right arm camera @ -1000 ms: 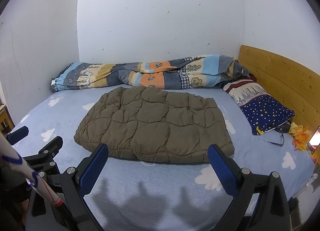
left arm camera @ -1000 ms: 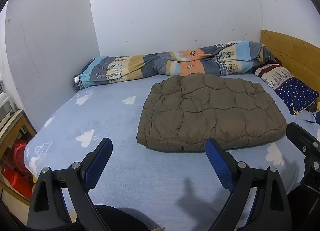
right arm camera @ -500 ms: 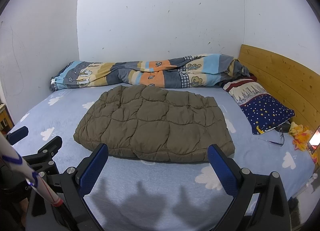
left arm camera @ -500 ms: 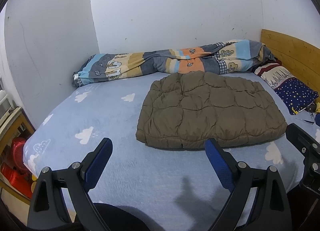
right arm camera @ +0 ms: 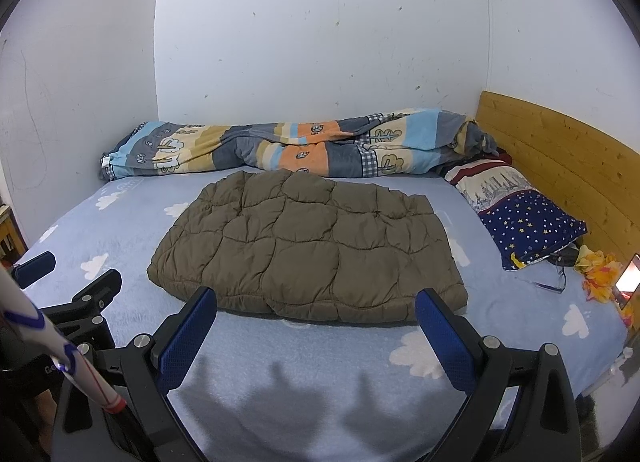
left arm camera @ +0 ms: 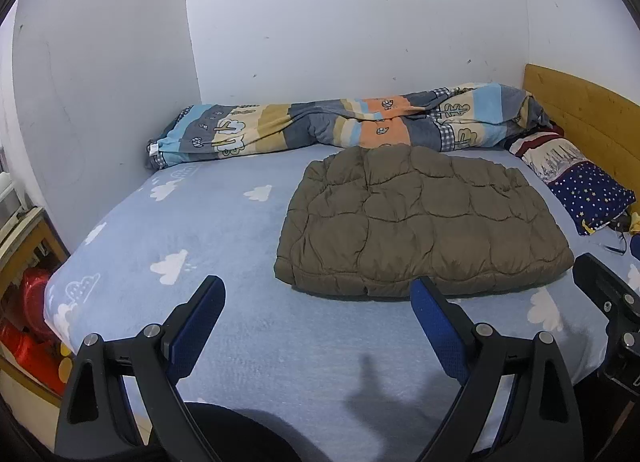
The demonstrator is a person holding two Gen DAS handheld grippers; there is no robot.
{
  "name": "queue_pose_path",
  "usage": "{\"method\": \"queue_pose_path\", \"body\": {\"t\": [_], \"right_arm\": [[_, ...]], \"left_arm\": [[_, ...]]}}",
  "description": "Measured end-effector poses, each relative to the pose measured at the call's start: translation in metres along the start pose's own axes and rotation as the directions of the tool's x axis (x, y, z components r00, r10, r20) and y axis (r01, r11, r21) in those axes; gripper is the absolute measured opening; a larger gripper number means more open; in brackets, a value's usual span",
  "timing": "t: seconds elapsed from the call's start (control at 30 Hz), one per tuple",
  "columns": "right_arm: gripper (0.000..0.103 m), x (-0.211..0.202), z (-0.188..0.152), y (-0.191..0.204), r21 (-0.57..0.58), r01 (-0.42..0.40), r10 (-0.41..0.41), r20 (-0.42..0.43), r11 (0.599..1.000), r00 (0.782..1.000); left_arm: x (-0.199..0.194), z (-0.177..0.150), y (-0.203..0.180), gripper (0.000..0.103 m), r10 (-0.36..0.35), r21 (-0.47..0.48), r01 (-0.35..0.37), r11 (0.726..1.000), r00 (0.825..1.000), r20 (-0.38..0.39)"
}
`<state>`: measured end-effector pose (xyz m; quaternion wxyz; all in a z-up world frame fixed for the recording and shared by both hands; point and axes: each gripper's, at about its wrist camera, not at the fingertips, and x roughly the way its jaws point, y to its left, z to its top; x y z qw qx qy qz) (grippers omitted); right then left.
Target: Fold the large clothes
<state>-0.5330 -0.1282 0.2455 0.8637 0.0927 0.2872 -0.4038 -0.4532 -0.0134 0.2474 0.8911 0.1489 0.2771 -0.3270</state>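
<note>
Grippers, two, mine, both held low over the bed's near edge and aimed toward the far wall. Left gripper (left arm camera: 316,298): fingers spread wide, nothing between them. Right gripper (right arm camera: 316,310): likewise wide apart and empty, level with the left one. Olive quilted jacket (right arm camera: 308,250): folded into a flat rectangle, lying mid-bed on the cloud-print sheet (right arm camera: 320,374), just beyond my fingertips, untouched. Patterned duvet (right arm camera: 280,149): bunched along the bed's far edge. Starry pillow (right arm camera: 524,217): at the right edge, against the wooden headboard (right arm camera: 560,145).
</note>
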Motion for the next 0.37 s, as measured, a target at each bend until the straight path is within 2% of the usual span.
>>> {"method": "queue_pose_path", "body": {"t": [0.37], "right_arm": [[0.101, -0.009, 0.0005, 0.0026, -0.011, 0.001, -0.001, 0.017, 1.0, 1.0]], "left_arm": [[-0.0103, 0.0004, 0.004, 0.093, 0.015, 0.005, -0.016, 1.0, 1.0, 0.023]]}}
